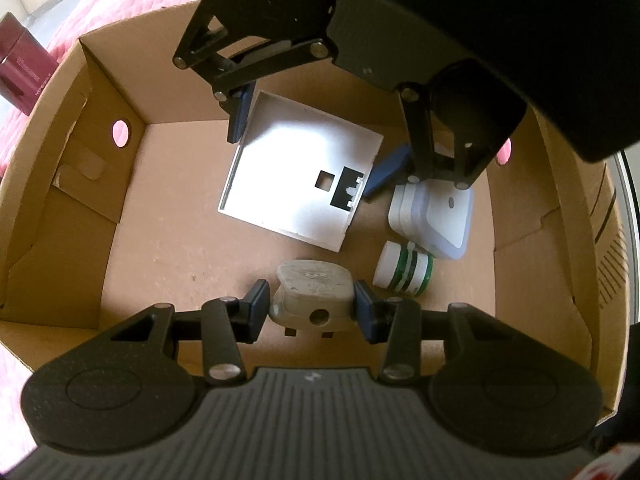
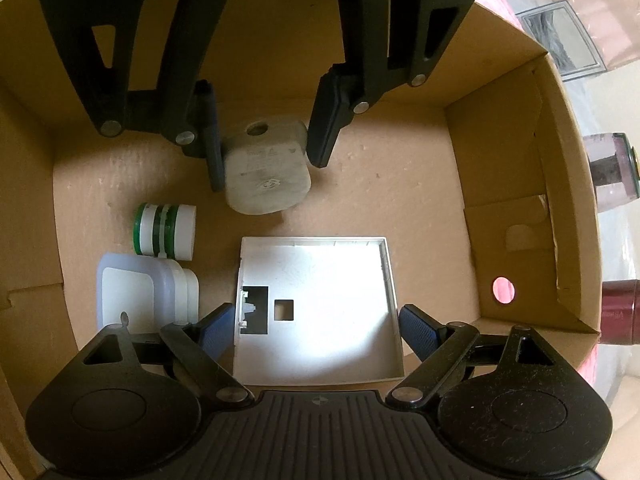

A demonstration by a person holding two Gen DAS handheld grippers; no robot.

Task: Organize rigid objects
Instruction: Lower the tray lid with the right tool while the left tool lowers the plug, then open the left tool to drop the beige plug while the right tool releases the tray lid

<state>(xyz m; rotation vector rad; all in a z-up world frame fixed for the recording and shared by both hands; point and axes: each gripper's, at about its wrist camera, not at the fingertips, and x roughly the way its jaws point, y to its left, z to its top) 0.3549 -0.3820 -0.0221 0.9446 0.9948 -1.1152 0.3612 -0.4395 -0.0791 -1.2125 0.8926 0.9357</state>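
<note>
Two handheld grippers down inside one cardboard box [image 2: 508,152]. Left gripper [image 1: 311,300]: jaws narrowed onto the sides of a grey plug [image 1: 312,286], low over the box floor near its middle. Right gripper [image 2: 318,332]: jaws spread wide, straddling a white square plate [image 2: 316,300] lying flat; contact with its edges not clear. Green-and-white tape roll [image 2: 164,230] and pale plastic case [image 2: 136,292] just beside the plate, near the plug.

Likely risks:
- Plug twisting or slipping out of a grip on smooth, rounded sides.
- Plug set down on the plate's raised rim, or against the tape roll, and sending it rolling.
- Linkages of the two grippers knocking together in so crowded a box.
- Wide jaws dragging the plate on withdrawal.
</note>
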